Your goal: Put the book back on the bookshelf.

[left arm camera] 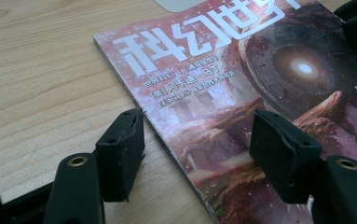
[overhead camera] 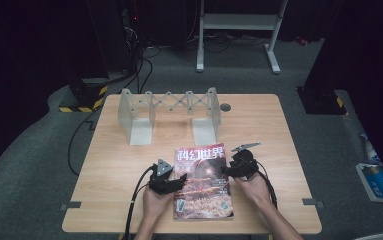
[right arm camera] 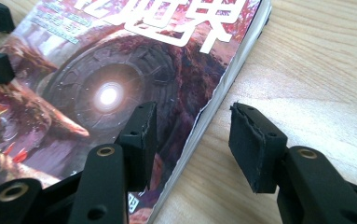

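We straddle the magazine's (overhead camera: 202,182) edges: left gripper (left arm camera: 197,151) and right gripper (right arm camera: 192,140) both gape, unclamped. Next, we judge, each must close on its edge.

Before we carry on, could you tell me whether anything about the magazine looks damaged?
Yes: the magazine has a ragged, torn cover edge along its open side, beside the right gripper.

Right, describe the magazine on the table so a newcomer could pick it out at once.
Start at the wooden table and come to its near edge, where the person's two grippers meet. The magazine lies flat between them, the left gripper at its left edge and the right gripper at its right. Unlike the pale grey folding rack behind it, it has a reddish cover with large white characters and a glowing disc.
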Motion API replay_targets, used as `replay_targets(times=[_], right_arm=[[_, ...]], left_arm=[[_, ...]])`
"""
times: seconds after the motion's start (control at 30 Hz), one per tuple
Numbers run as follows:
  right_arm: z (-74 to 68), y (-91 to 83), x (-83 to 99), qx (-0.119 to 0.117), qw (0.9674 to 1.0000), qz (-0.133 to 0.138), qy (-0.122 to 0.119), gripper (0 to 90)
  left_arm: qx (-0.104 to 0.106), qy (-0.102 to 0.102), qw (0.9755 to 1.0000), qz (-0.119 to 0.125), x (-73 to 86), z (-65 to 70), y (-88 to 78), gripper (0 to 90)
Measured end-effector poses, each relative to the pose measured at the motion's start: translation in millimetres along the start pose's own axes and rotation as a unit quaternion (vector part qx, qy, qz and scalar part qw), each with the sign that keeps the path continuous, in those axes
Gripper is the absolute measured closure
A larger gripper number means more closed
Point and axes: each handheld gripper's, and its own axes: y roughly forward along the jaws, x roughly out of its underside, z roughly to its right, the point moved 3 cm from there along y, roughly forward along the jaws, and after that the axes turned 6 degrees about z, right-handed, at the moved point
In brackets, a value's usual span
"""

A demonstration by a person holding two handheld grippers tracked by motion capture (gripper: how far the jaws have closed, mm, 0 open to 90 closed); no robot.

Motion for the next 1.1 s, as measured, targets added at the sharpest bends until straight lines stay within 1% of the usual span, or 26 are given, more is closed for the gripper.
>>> replay_targets(times=[0.03,0.13,0.27,0.3,0.43,0.47,0.53,0.6,0.7,0.8,0.87,0.97,1.1], right_arm=[[0.7,2.9,-1.6,-0.001,1.0000,-0.005,0.001,51.8],[0.5,5.3,-5.2,0.000,1.0000,-0.008,0.004,50.9],[0.8,7.8,-8.8,0.002,0.9999,-0.010,0.002,49.3],[0.7,10.2,-9.6,0.003,0.9999,-0.014,0.004,47.5],[-0.9,11.3,-12.3,0.012,0.9998,-0.011,-0.008,47.3],[-0.9,12.1,-13.2,0.010,0.9998,-0.012,-0.013,47.0],[-1.7,13.4,-14.5,0.011,0.9997,-0.019,-0.009,46.6],[-1.8,14.3,-14.9,0.010,0.9997,-0.020,-0.007,46.4],[-1.0,16.9,-16.6,0.008,0.9996,-0.027,-0.002,43.7],[-0.8,18.2,-17.6,0.007,0.9995,-0.030,-0.003,42.1],[-1.4,18.7,-17.8,0.008,0.9995,-0.029,-0.002,41.7],[-0.5,21.3,-17.9,0.008,0.9995,-0.029,-0.003,37.7],[-0.1,22.1,-18.2,0.007,0.9995,-0.029,0.008,36.6]], left_arm=[[0.000,-0.001,1.0000,0.000,0.1,0.3,0.1,35.3],[0.001,-0.002,1.0000,0.000,0.1,0.4,0.1,35.4],[0.002,-0.002,1.0000,0.000,0.1,0.4,0.2,35.5],[0.002,-0.002,1.0000,0.001,0.1,0.4,0.2,35.5],[0.002,-0.002,1.0000,0.001,0.1,0.4,0.2,35.6],[0.002,-0.001,1.0000,0.001,0.1,0.4,0.2,35.6],[0.003,-0.001,1.0000,0.001,0.1,0.4,0.2,35.7],[0.003,-0.001,1.0000,0.001,0.1,0.4,0.3,35.8],[0.003,-0.001,1.0000,0.001,0.1,0.5,0.4,35.9],[0.004,0.000,1.0000,0.001,0.1,0.6,0.3,36.1],[0.004,0.000,1.0000,0.001,0.1,0.6,0.3,36.2],[0.004,0.000,1.0000,0.001,0.1,0.5,0.4,36.2],[0.005,0.000,1.0000,0.001,0.1,0.6,0.4,36.2]])
